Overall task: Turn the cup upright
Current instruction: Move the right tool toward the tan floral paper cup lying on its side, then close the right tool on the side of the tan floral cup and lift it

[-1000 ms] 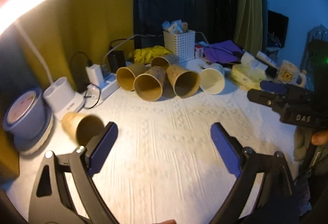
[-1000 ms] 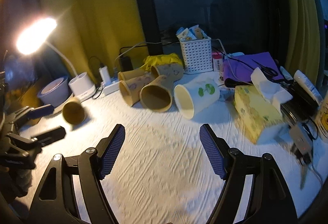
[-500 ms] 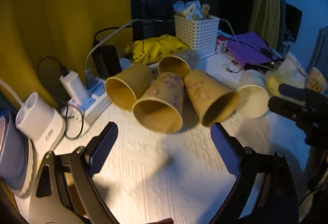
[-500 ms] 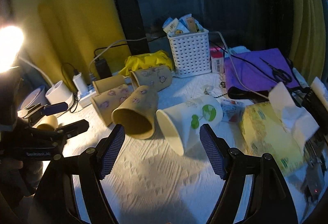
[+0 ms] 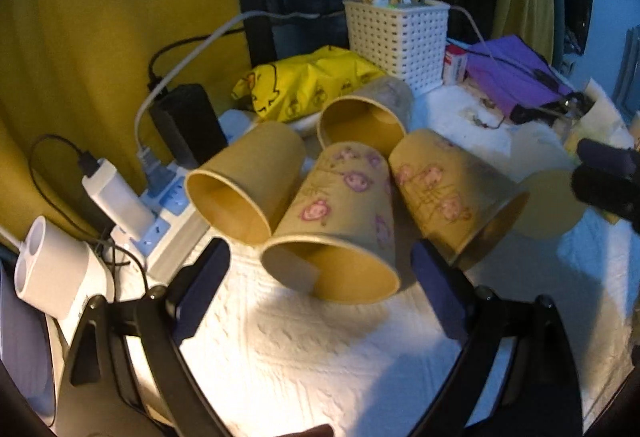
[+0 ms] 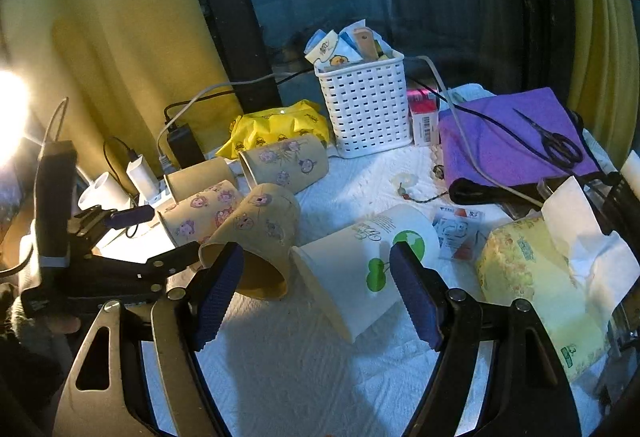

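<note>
Several paper cups lie on their sides on the white cloth. In the left wrist view a brown cup with pink prints (image 5: 340,221) lies mouth toward me between the open fingers of my left gripper (image 5: 320,277), with a plain brown cup (image 5: 248,185) to its left, another printed cup (image 5: 452,193) to its right and one (image 5: 368,113) behind. In the right wrist view a white cup with green marks (image 6: 360,261) lies between the open fingers of my right gripper (image 6: 316,289), beside a printed brown cup (image 6: 256,233). Both grippers are empty.
A white slotted basket (image 6: 366,105), a yellow packet (image 6: 276,125), a power strip with chargers (image 5: 160,213), a purple cloth with scissors (image 6: 516,137) and a yellow tissue pack (image 6: 536,277) crowd the back and right. The left gripper's body (image 6: 80,257) shows at the left.
Both grippers have moved forward toward the cups. The left now frames the printed brown cup; the right now frames the white cup. Both stay open.
</note>
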{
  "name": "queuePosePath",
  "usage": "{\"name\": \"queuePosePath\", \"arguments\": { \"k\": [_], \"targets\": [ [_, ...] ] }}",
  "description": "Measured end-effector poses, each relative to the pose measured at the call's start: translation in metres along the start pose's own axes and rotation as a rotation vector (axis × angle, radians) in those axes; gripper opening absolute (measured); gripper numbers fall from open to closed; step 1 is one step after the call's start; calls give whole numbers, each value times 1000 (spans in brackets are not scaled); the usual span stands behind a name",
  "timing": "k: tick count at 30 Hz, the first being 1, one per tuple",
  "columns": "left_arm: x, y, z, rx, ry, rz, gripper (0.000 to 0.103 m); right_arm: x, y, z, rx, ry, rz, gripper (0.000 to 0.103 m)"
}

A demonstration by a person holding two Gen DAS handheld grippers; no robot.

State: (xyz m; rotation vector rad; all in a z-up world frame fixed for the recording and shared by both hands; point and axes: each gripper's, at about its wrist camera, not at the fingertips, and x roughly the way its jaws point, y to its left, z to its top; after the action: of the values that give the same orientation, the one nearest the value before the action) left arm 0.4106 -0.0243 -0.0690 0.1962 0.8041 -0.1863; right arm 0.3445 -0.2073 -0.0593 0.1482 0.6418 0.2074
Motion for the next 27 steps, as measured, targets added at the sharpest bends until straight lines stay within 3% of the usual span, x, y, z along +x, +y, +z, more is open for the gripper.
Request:
{"name": "queuePosePath", "arguments": {
  "k": [4, 9, 21, 27],
  "targets": [
    [1, -4, -2, 19, -3, -8, 92, -3, 0, 0, 2, -7, -5, 78],
    [1, -7, -4, 34, 6, -19, 73, -6, 1, -1, 3, -11, -5, 78],
    [-24, -5, -10, 23, -15, -37, 72, -20, 2, -5, 5, -25, -4, 78],
    [-52, -7, -22, 11, -16, -82, 72, -32, 9, -13, -8, -21, -2, 78]
  ]
}}
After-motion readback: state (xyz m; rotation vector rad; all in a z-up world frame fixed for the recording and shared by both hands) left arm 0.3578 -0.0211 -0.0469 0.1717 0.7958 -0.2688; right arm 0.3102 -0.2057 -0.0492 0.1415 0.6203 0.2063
